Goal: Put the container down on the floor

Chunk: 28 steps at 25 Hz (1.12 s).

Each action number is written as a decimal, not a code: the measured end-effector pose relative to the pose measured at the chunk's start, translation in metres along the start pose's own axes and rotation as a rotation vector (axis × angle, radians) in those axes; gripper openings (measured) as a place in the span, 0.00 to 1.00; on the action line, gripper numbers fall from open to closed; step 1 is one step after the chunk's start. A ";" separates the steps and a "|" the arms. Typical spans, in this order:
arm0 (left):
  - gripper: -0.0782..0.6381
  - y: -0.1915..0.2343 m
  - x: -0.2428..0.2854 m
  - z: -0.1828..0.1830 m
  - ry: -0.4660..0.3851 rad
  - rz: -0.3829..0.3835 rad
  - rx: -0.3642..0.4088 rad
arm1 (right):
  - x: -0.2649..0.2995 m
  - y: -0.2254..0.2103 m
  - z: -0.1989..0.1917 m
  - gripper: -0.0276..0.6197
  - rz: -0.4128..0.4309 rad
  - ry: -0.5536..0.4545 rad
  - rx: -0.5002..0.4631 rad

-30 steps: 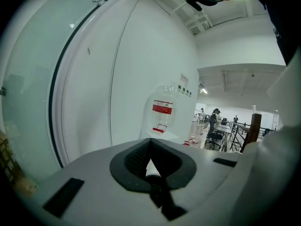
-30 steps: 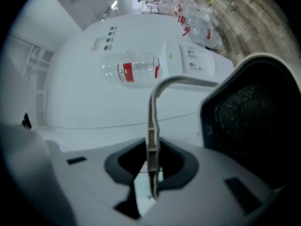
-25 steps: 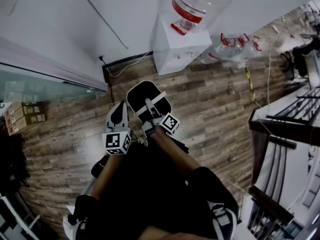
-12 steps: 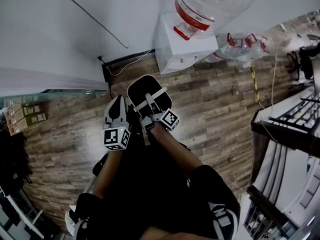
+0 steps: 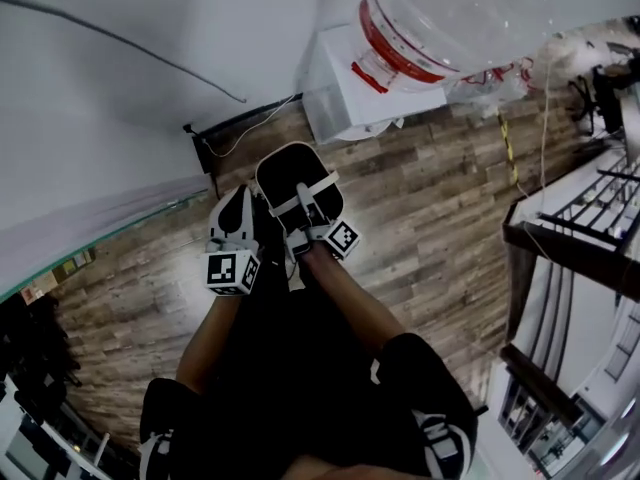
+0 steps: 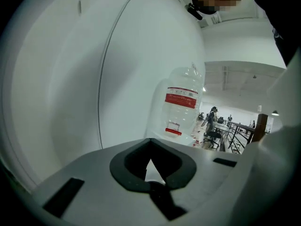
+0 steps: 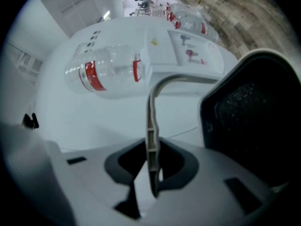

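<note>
Right tool (image 7: 153,175) tight on container (image 5: 281,182) handle (image 7: 151,121); left tool (image 6: 150,181) closed, empty.

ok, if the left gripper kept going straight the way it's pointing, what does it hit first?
Probably the plain white wall, just left of the clear water bottle with the red label. Nothing shows between the left gripper and it, though depth is unclear.

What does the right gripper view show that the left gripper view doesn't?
Only the right gripper view: the right tool shut on the white handle of the black container, plus the wood floor. Only the left gripper view: the left tool, jaws together with nothing in them, and a dark railing far off. Both: the water bottle with the red label and the white wall.
</note>
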State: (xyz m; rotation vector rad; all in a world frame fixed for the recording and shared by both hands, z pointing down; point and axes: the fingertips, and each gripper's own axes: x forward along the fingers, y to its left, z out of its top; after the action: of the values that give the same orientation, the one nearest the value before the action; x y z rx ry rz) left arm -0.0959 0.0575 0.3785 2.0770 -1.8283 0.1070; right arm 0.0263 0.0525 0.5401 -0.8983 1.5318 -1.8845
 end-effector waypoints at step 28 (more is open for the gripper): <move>0.15 0.080 0.138 -0.073 0.059 -0.080 0.007 | 0.145 -0.232 0.076 0.17 -0.113 -0.229 0.007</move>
State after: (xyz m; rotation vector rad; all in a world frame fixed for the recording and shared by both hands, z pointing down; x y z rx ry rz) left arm -0.1388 -0.0558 0.5047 2.1258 -1.7105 0.1519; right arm -0.0061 -0.0576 0.8001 -1.1751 1.3609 -1.7905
